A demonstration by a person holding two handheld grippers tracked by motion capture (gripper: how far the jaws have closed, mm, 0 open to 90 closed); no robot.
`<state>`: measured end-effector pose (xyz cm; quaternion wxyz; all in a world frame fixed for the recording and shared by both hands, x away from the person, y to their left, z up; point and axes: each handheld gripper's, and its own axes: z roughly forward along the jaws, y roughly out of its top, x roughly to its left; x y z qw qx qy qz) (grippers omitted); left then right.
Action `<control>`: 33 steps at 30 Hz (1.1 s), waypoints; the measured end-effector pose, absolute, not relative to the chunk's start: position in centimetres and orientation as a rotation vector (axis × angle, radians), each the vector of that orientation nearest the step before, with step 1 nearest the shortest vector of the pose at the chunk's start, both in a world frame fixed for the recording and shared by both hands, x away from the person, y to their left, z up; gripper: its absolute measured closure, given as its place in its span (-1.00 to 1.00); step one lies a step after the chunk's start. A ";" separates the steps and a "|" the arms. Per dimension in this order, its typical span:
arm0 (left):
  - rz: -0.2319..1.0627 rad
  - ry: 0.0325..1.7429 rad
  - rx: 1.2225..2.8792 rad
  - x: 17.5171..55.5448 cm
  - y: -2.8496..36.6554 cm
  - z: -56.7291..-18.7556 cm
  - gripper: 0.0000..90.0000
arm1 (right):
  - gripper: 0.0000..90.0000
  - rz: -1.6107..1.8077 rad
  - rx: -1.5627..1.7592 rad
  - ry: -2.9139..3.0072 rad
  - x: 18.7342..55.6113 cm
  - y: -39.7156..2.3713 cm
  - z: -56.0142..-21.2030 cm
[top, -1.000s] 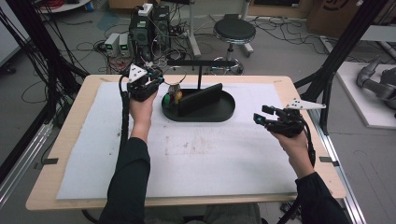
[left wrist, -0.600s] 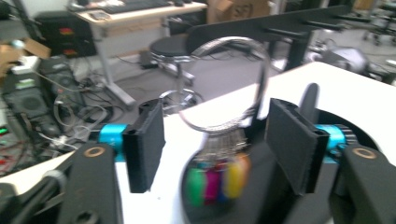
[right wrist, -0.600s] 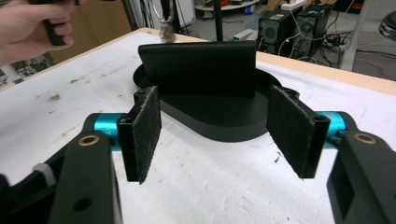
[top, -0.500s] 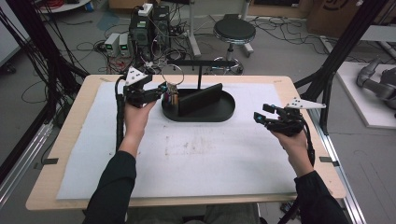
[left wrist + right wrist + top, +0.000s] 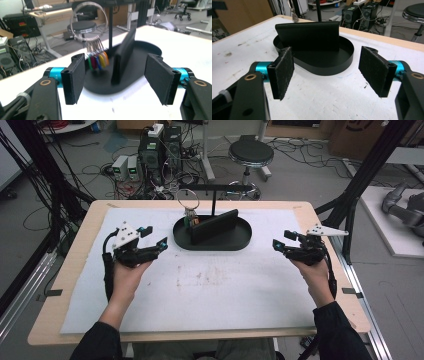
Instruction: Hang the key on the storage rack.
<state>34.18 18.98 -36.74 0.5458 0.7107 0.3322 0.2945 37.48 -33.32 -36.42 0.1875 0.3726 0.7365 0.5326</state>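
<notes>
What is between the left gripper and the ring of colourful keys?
Nothing but bare white table cover. In the high view the left gripper sits apart from the key ring hanging over the black tray.

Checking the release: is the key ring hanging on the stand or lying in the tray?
Hanging. The key ring loops over the stand's bar, its coloured keys dangling above the tray; the left gripper is open and apart.

Left gripper (image 5: 152, 246) fingers spread apart, right gripper (image 5: 284, 241) likewise, both empty
</notes>
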 end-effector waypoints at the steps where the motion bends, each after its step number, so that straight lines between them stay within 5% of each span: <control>1: 0.701 0.790 1.686 33.8 19.2 -37.1 -0.26 | -0.36 1.492 1.045 2.072 37.4 -33.3 -36.5; 13: 0.701 0.847 1.723 32.2 21.5 -41.2 -0.32 | -0.36 1.445 1.057 2.030 36.8 -34.1 -36.9; 33: 0.724 0.825 1.743 32.7 21.2 -41.7 -0.36 | -0.44 1.396 1.081 2.022 36.4 -34.9 -38.1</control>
